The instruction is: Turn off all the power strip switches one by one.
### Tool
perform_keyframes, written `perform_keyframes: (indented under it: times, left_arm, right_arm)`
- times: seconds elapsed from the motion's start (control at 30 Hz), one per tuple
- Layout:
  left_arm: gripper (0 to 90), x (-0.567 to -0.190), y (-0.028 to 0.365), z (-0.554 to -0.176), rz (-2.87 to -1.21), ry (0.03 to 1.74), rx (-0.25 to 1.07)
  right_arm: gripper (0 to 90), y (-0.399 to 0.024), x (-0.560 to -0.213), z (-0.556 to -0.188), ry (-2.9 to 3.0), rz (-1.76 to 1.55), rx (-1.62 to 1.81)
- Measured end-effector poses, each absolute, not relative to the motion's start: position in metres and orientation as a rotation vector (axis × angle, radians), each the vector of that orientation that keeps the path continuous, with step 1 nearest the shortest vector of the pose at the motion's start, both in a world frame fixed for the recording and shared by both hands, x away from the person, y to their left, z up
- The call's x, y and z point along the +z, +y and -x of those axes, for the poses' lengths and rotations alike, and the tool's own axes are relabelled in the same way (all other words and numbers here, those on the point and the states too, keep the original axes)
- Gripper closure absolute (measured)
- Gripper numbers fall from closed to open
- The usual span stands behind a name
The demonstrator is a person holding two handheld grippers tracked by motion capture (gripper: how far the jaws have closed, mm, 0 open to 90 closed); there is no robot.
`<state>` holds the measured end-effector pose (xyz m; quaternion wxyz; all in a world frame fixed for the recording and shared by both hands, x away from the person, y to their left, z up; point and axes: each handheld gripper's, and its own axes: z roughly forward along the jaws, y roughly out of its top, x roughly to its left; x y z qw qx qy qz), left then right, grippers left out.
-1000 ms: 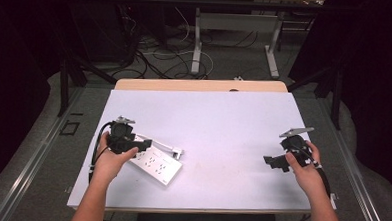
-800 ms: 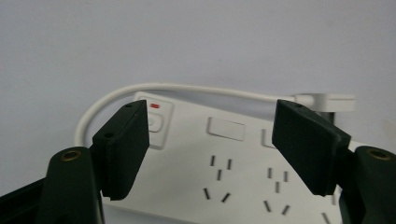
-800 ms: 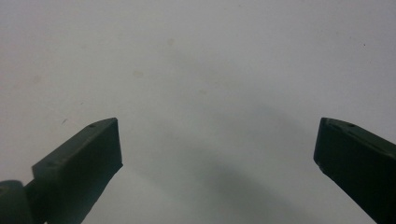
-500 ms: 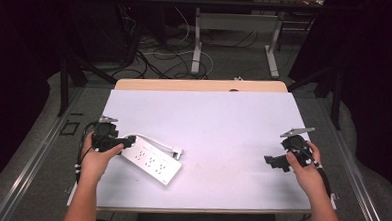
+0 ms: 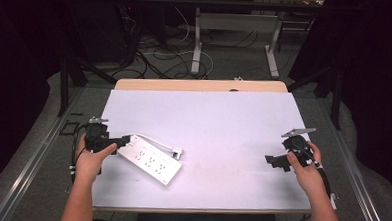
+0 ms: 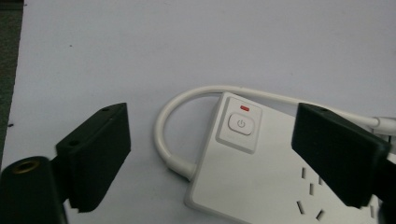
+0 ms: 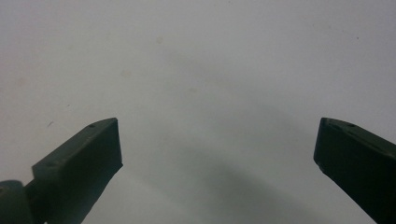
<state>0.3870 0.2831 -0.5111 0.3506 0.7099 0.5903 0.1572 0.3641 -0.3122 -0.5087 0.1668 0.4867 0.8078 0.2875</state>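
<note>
— So, from the high view, what is lying on the table (image 5: pixel 223 116)?

— A white power strip (image 5: pixel 151 160) is lying slantwise near the left front of the white table, with its short white cable (image 5: pixel 155 140) running along its far side to a plug end (image 5: pixel 176 152). The left gripper (image 5: pixel 113 146) is hovering at the strip's left end, right by the table's left edge. The right gripper (image 5: pixel 272 160) is sitting well apart, near the right edge, over bare table.

— And the left gripper view?

— Its jaws have just been opening and are standing wide, with the strip's (image 6: pixel 261 172) end between them but the pads not pressing on it. That end is showing a square power button (image 6: pixel 240 124) with a small red light (image 6: pixel 244 108) above it, and socket slots (image 6: pixel 309 186) farther along. The cable (image 6: pixel 163 135) is curling out of the strip's end in a tight loop and passing behind it. The right jaw is overlapping the strip's top.

— The right gripper view?

— Both dark jaws of the right gripper (image 7: pixel 217 154) are standing wide apart, holding nothing, above plain white surface (image 7: pixel 205 70) with a few faint marks.
</note>
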Motion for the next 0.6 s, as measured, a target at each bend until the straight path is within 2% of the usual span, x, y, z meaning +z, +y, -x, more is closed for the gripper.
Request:
perform_keyframes:
  times: [0.13, 0.33, 0.6]
  left_arm:
    - [0.5, -0.514, 0.289, -0.388, -1.812, 1.538, 0.385]
    - [0.5, -0.521, 0.296, -0.388, -1.750, 1.553, 0.390]
    - [0.7, -0.528, 0.301, -0.389, -1.761, 1.561, 0.432]
  right_arm:
    - [0.4, -0.314, -0.512, -0.365, 2.286, -1.402, 0.827]
    - [0.3, -0.320, -0.516, -0.368, 2.265, -1.414, 0.839]
    - [0.3, -0.327, -0.523, -0.369, 2.214, -1.466, 0.846]
